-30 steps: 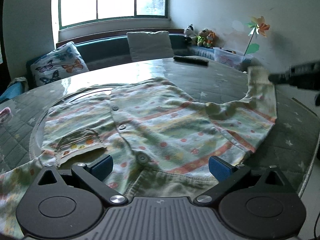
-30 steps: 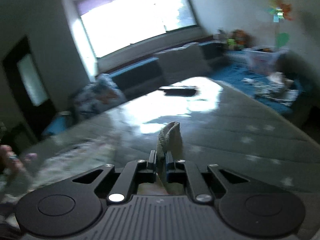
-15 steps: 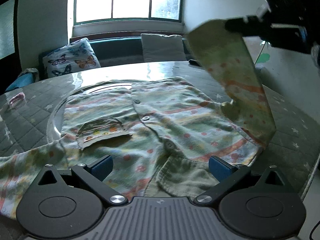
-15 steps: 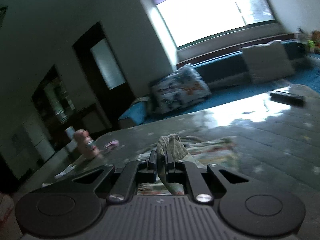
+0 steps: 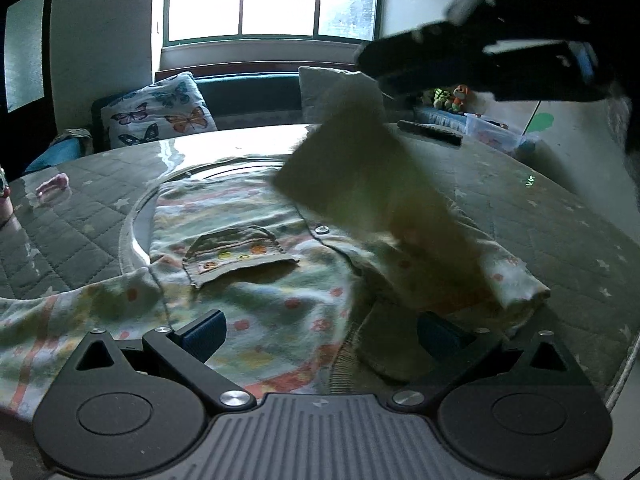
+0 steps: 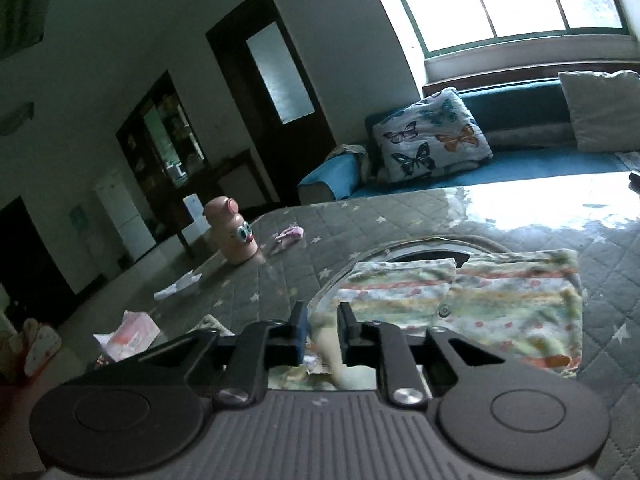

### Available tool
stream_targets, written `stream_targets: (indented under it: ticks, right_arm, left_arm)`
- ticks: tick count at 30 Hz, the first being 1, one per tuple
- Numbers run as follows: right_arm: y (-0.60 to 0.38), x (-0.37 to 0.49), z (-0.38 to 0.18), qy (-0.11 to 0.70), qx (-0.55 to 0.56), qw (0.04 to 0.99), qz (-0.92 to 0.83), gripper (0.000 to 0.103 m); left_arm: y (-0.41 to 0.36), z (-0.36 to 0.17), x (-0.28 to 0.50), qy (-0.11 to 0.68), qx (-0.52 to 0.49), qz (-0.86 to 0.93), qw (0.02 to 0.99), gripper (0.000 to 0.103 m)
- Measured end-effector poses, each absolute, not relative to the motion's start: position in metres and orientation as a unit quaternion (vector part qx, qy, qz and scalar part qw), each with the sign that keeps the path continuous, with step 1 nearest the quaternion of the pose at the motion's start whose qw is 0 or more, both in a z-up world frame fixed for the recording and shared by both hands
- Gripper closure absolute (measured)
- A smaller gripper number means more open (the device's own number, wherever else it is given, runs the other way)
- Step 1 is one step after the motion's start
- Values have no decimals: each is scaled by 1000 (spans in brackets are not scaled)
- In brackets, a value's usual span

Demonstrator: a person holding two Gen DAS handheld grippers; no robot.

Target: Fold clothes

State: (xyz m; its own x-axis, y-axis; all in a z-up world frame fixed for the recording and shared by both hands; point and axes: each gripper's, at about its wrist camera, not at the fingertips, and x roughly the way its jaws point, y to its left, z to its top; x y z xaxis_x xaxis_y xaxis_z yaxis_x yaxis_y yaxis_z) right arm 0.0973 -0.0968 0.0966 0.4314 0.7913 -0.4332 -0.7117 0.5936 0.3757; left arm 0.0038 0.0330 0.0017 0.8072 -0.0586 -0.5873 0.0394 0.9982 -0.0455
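Note:
A striped, dotted child's shirt (image 5: 260, 292) lies front up on the round quilted table (image 5: 560, 220), its pocket (image 5: 236, 256) left of the button line. My left gripper (image 5: 322, 332) hovers open just above the near hem, gripping nothing. My right gripper (image 5: 372, 64) reaches in from the upper right, above the shirt. The right sleeve (image 5: 360, 168) hangs from its tip and drapes across the shirt's right half. In the right wrist view my right gripper (image 6: 322, 328) has its jaws opening, with pale sleeve cloth low in the gap and the shirt (image 6: 500, 292) beyond.
A pink bottle (image 6: 232, 236), a small pink item (image 6: 288, 236), a paper scrap (image 6: 178, 286) and a tissue pack (image 6: 132, 332) sit on the table's left side. A black remote (image 5: 430, 131) lies at the far edge. The table rim (image 5: 624, 368) curves close on the right.
My right gripper has carried the sleeve up from the table's right side and leftward over the shirt, turning as it went. Its jaws, earlier shut on the cuff, have now parted. The left gripper shifted slightly.

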Motion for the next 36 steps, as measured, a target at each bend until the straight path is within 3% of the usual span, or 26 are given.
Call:
stream_targets:
  ticks: [7, 16, 26, 29, 33, 35, 36]
  right_arm:
    - [-134, 100, 82, 312, 45, 857, 408, 84]
    - [-183, 98, 14, 393, -6, 860, 324, 84]
    - [-186, 112, 15, 367, -13, 874, 318, 83]
    - [-180, 120, 12, 365, -18, 875, 319, 81]
    - [-177, 122, 7, 366, -18, 872, 323, 78]
    - [-177, 122, 6, 365, -21, 872, 325, 77]
    - [-177, 122, 6, 364, -24, 873, 325, 77]
  left_arm:
    - [36, 6, 1, 307, -10, -15, 952, 0]
    - [40, 18, 12, 290, -14, -3, 957, 2]
    - [55, 6, 37, 335, -66, -3, 940, 48]
    - [61, 3, 41, 343, -82, -3, 936, 58]
    - [65, 2, 44, 347, -91, -6, 934, 64]
    - [65, 2, 45, 343, -87, 4, 935, 91]
    - [65, 2, 45, 342, -81, 14, 936, 96]
